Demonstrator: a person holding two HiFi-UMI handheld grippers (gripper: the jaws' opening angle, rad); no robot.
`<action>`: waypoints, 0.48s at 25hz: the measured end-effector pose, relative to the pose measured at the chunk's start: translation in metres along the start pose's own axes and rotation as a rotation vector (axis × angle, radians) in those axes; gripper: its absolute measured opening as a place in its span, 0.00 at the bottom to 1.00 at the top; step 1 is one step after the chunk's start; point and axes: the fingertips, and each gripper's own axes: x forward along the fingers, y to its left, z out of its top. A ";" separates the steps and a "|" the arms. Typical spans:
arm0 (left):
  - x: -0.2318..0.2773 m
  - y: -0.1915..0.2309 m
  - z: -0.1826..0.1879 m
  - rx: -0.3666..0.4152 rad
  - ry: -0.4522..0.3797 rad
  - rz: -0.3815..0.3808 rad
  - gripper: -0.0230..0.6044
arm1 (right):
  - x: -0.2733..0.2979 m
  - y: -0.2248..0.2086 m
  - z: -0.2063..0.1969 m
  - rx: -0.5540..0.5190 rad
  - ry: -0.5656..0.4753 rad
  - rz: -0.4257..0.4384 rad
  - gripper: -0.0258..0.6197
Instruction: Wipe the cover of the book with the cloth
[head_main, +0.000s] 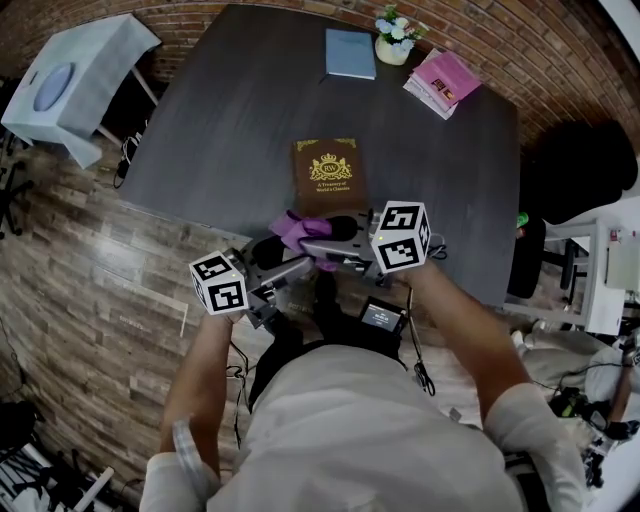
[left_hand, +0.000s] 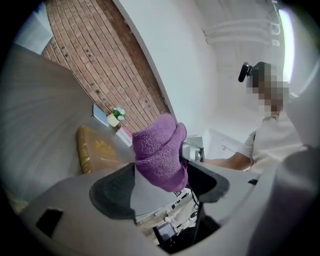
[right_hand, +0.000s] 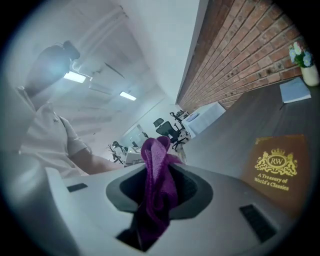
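The brown book (head_main: 329, 175) with a gold crest lies closed on the dark table (head_main: 230, 120), just beyond both grippers; it also shows as the book (right_hand: 277, 167) and the book (left_hand: 95, 150). A purple cloth (head_main: 295, 228) hangs in the air between the grippers above the table's near edge. My right gripper (head_main: 335, 232) is shut on the cloth (right_hand: 157, 170), which stands up bunched between its pads. My left gripper (head_main: 280, 252) faces it from the left with its jaws open. The cloth (left_hand: 159, 150) reaches in between them beside the right pad, with a gap on the left.
At the table's far end lie a blue book (head_main: 350, 53), a small flower pot (head_main: 393, 45) and a stack of pink books (head_main: 443, 82). A white cabinet (head_main: 75, 85) stands on the floor at the left, white furniture (head_main: 610, 270) at the right.
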 end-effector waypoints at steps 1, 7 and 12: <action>0.001 -0.002 0.002 -0.004 -0.008 -0.011 0.56 | 0.001 0.001 0.001 0.017 -0.009 0.015 0.21; 0.001 0.005 0.008 0.000 -0.050 0.015 0.44 | 0.005 -0.012 0.004 0.086 -0.051 0.005 0.21; -0.003 0.023 0.005 -0.017 -0.064 0.096 0.26 | 0.009 -0.026 -0.001 0.064 -0.025 -0.057 0.25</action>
